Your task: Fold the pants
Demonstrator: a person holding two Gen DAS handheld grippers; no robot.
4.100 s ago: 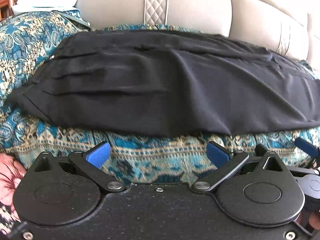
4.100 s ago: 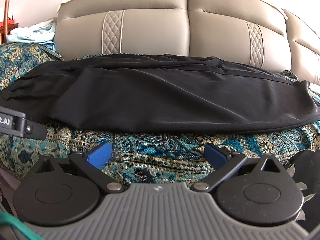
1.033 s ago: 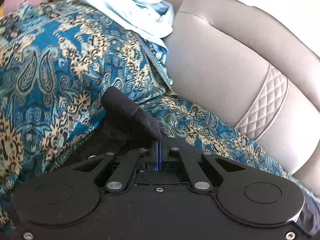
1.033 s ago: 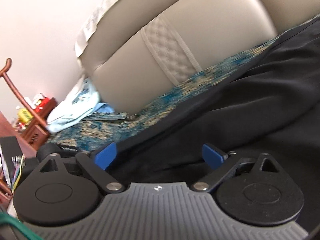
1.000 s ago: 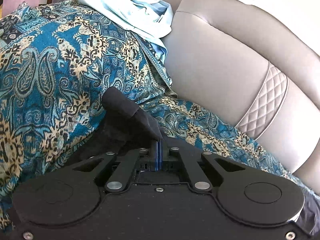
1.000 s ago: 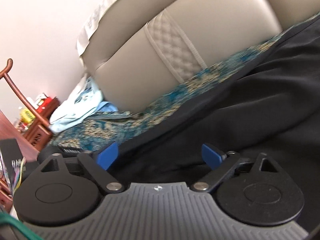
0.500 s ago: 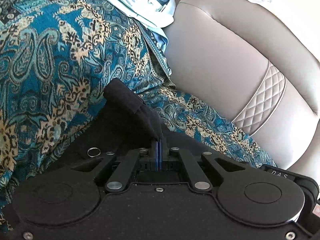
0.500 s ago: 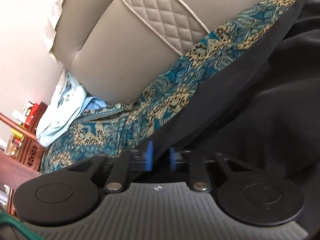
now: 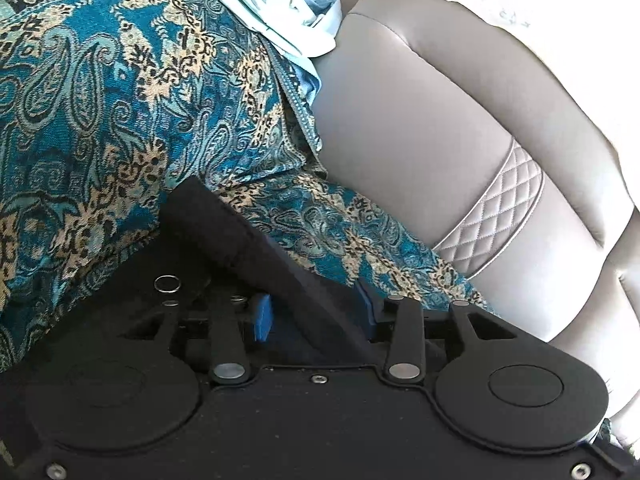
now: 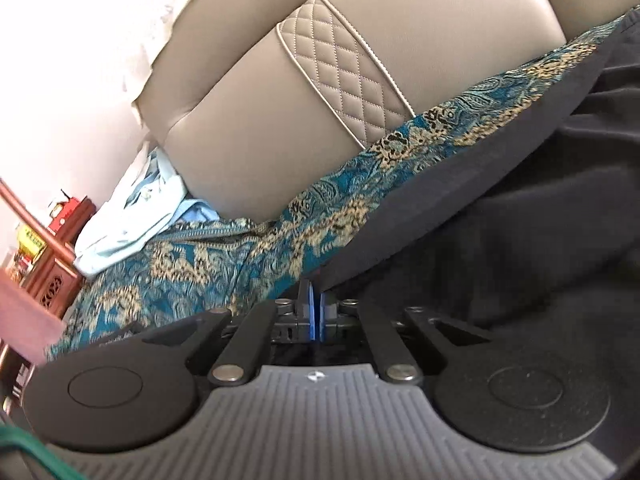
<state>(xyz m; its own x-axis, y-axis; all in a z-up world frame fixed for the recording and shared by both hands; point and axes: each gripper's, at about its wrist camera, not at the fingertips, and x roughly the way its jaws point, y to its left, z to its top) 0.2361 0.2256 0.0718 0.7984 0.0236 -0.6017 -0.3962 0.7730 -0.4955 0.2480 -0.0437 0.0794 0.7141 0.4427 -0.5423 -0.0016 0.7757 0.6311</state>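
The black pants (image 10: 500, 216) lie on a blue paisley cover (image 9: 100, 92) over a sofa seat. In the left wrist view a corner of the pants (image 9: 224, 232) runs between the blue pads of my left gripper (image 9: 314, 316), whose jaws stand open with the cloth lying loose between them. In the right wrist view my right gripper (image 10: 315, 312) is shut on the far edge of the pants, which stretches away up to the right.
A beige leather sofa back (image 9: 440, 128) with a quilted strip stands behind. Light blue clothes (image 9: 280, 4) lie piled on the armrest end. Wooden furniture (image 10: 52, 256) with small items stands at the left of the right wrist view.
My left gripper was shut on the pants corner and has now opened. My right gripper was open a second ago and has closed on the pants edge.
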